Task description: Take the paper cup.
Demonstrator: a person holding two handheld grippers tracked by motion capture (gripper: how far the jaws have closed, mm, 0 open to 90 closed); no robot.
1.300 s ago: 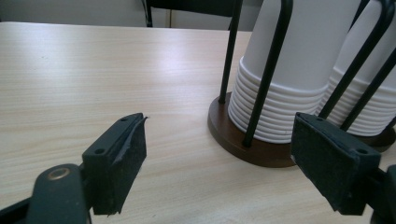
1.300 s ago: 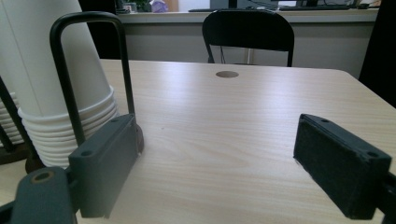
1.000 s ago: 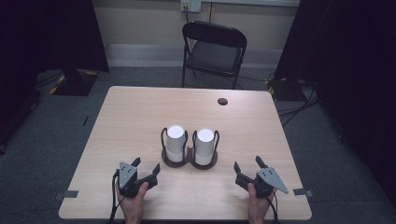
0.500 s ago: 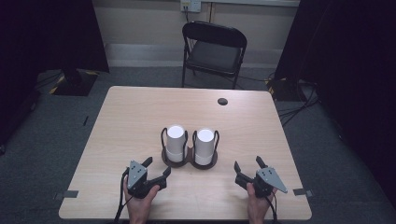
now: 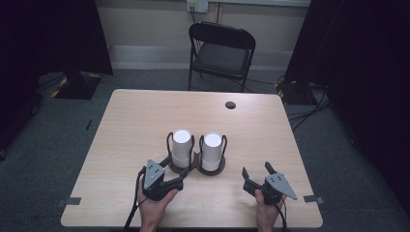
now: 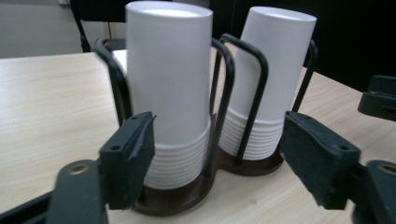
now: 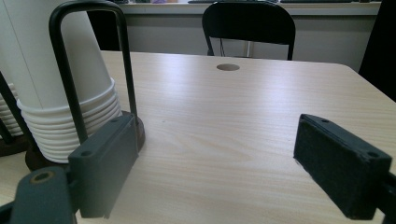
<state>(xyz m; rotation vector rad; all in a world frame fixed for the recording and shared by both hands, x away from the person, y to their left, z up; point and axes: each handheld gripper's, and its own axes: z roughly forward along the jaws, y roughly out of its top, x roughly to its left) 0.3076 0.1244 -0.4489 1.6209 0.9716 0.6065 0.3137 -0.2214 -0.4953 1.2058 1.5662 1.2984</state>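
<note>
Pale wood-grain laminate covers the rectangular table (image 5: 145, 121) in front of you, and your left gripper (image 5: 178, 178) sits low on its near left part, in your left hand (image 5: 153, 205), pointing up and right at the cup rack. Its jaws have just been closing, yet they stand apart with nothing pressed between the pads; in the left gripper view the left stack of white paper cups (image 6: 169, 84) and the black wire hoop (image 6: 223, 98) beside it rise between and beyond the two pads, not touched by either.

The dark brown double-ring cup holder (image 5: 196, 166) stands near the middle of the table, slightly toward you. The left stack (image 5: 182, 147) fills its left ring and a second stack of white upside-down paper cups (image 5: 212, 151) fills the right ring, both upright, each flanked by black wire hoops.

Further right, your right gripper (image 5: 256, 174) rests on the near right part of the table, well apart from the holder, its jaws wide with only bare tabletop between them. A small round dark hole (image 5: 230, 105) marks the far side of the table, and a black folding chair (image 5: 220, 53) stands behind it on the grey carpet.
</note>
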